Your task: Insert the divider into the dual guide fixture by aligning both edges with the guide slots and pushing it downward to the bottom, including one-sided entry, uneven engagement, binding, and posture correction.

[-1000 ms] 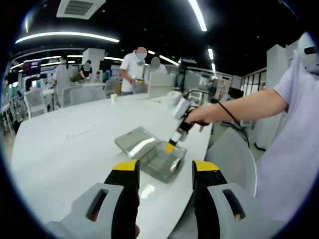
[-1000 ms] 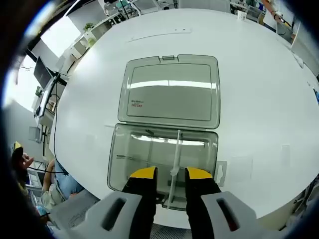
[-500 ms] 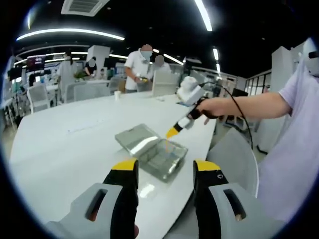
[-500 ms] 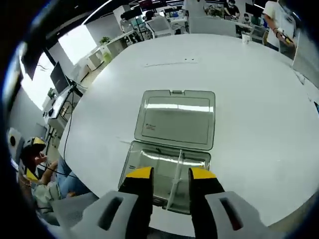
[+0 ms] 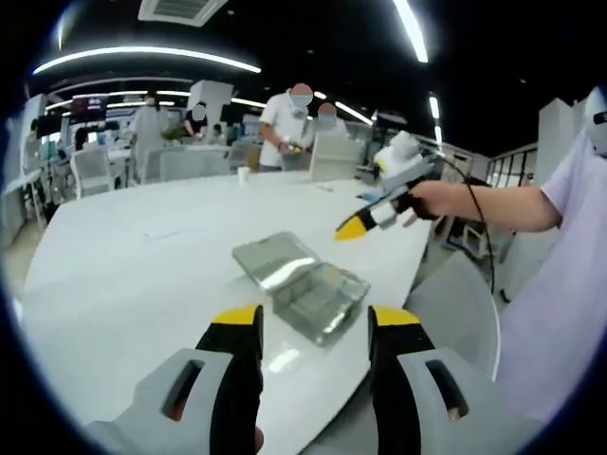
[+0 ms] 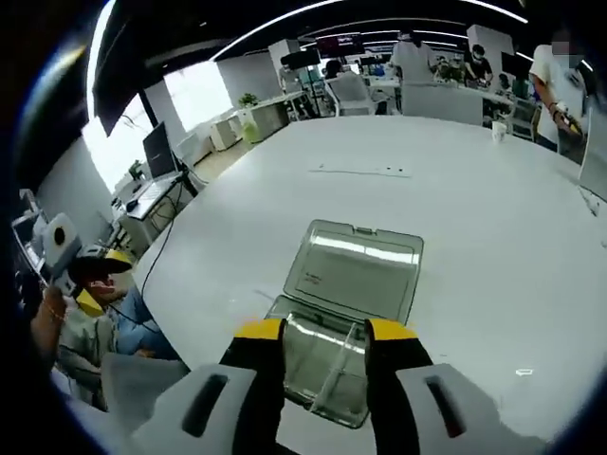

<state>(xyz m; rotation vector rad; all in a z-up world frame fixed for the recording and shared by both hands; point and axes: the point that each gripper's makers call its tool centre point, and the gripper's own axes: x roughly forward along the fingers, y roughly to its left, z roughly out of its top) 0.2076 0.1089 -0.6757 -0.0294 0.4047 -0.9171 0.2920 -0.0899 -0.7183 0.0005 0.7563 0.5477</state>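
**Divider seated in the clear box, both grippers clear of it**

The fixture (image 6: 334, 355) is a shallow box of clear plastic with its hinged lid (image 6: 356, 272) laid flat open behind it on the white table (image 6: 474, 190). The divider (image 6: 340, 365) is a thin pale strip standing on edge across the tray, running from the near wall toward the lid side.

In the right gripper view, the right gripper (image 6: 322, 332) hangs above the tray with its yellow-tipped jaws parted and nothing between them; the divider shows in the gap, at about 5 o'clock from the midpoint.

In the left gripper view, the left gripper (image 5: 308, 318) is likewise parted and empty, the box just beyond its tips at 12 o'clock. The right gripper enters at 1 o'clock, raised well above the box.
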